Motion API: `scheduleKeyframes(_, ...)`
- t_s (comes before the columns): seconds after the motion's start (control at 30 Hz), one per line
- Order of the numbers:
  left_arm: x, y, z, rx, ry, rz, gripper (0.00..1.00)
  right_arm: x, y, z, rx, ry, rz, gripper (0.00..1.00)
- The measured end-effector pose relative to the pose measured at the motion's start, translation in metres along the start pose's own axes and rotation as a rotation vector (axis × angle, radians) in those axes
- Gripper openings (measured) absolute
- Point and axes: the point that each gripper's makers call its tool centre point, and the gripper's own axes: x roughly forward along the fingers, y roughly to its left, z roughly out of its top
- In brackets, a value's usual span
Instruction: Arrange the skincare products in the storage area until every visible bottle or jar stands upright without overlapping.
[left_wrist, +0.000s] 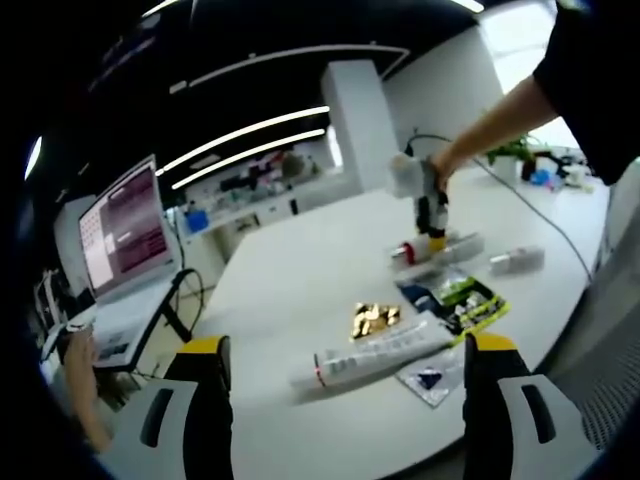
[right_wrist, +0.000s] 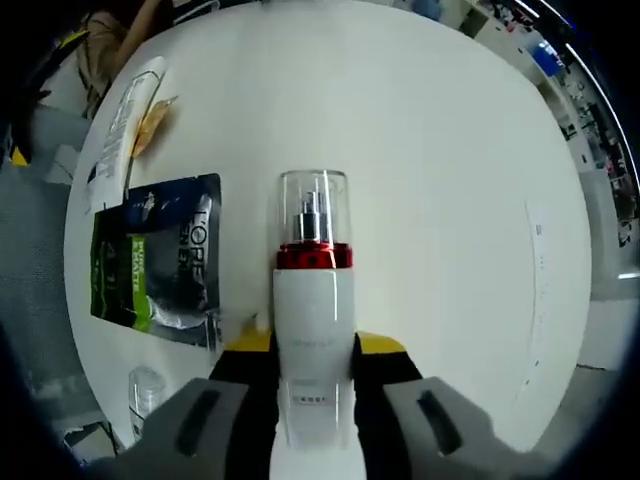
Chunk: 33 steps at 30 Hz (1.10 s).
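A: What lay on the white table (right_wrist: 440, 150)?
B: A dark sachet (right_wrist: 160, 262), a white tube (left_wrist: 375, 352).
A: And the grippers?
B: The right gripper (right_wrist: 313, 350) pinched a red-collared pump bottle (right_wrist: 313, 300); the left gripper (left_wrist: 345, 365) hung spread above the tube.

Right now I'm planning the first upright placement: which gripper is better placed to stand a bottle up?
Right. The right gripper already clamps the red-collared pump bottle lying on the white table. The left gripper hangs open, above the white tube.
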Motion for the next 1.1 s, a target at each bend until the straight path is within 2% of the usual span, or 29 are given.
scheduleKeyframes(0.13, 0.000, 0.000, 0.000, 0.003, 0.002, -0.001, 0.93, 0.000, -0.002, 0.000, 0.021, -0.013, -0.020, 0.27)
scheduleKeyframes(0.47, 0.000, 0.001, 0.001, -0.013, -0.010, 0.004, 0.93, -0.002, -0.006, 0.006, -0.068, -0.017, -0.120, 0.26)
scheduleKeyframes(0.53, 0.000, 0.001, 0.001, -0.015, -0.008, 0.003, 0.93, -0.005, -0.005, 0.011, -0.099, -0.043, -0.151, 0.26)
scheduleKeyframes(0.73, 0.000, 0.000, 0.002, -0.022, -0.010, 0.001, 0.93, -0.017, -0.003, 0.022, -0.106, -0.100, -0.185, 0.26)
scheduleKeyframes(1.1, -0.001, 0.001, 0.003, -0.022, -0.016, 0.004, 0.92, -0.052, 0.004, 0.044, -0.129, -0.210, -0.275, 0.26)
